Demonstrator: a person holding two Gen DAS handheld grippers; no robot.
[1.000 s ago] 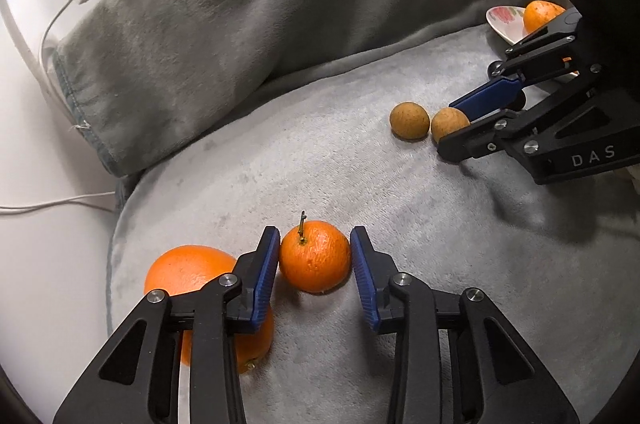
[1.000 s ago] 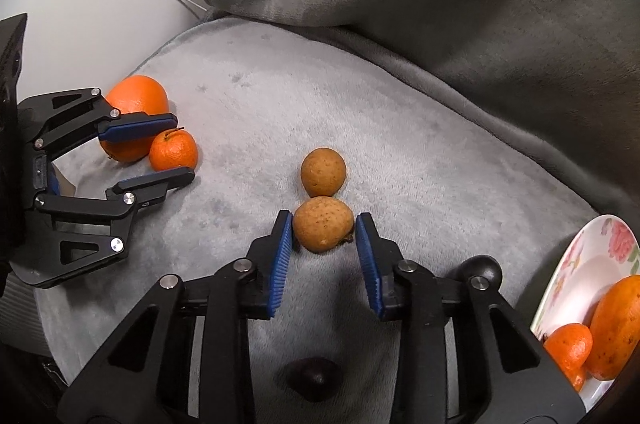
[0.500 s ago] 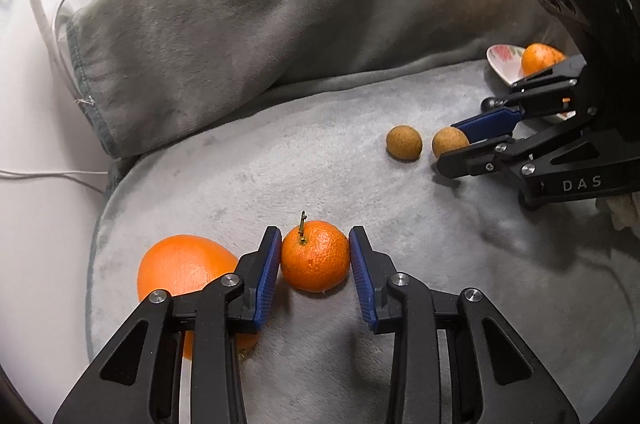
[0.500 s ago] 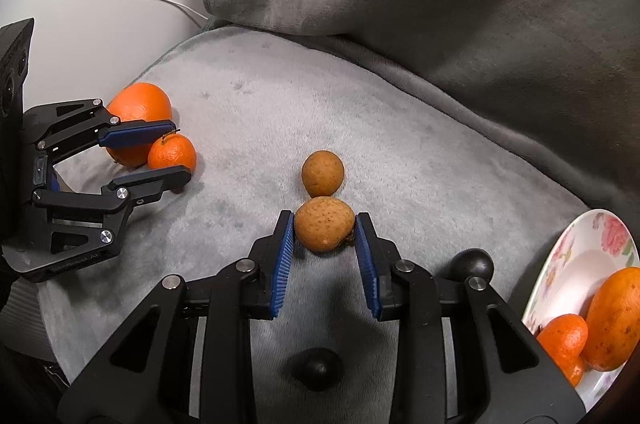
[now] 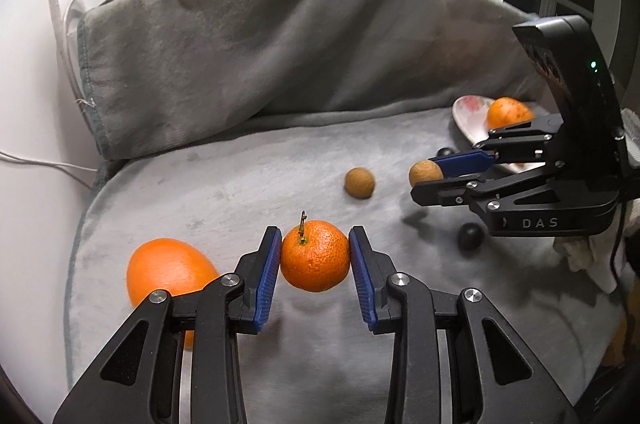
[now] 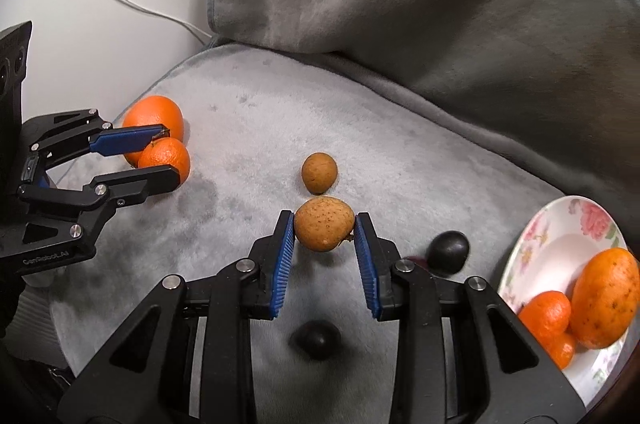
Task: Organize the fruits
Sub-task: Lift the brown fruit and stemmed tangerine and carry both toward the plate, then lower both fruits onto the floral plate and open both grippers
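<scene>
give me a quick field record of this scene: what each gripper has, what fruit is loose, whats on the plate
left hand-held gripper: shut on small stemmed orange mandarin
right hand-held gripper: shut on round speckled brown fruit
loose on grey plush blanket: large smooth orange, second round brown fruit, two small dark round fruits
floral white plate: spotted orange oval fruit, small orange citrus
</scene>
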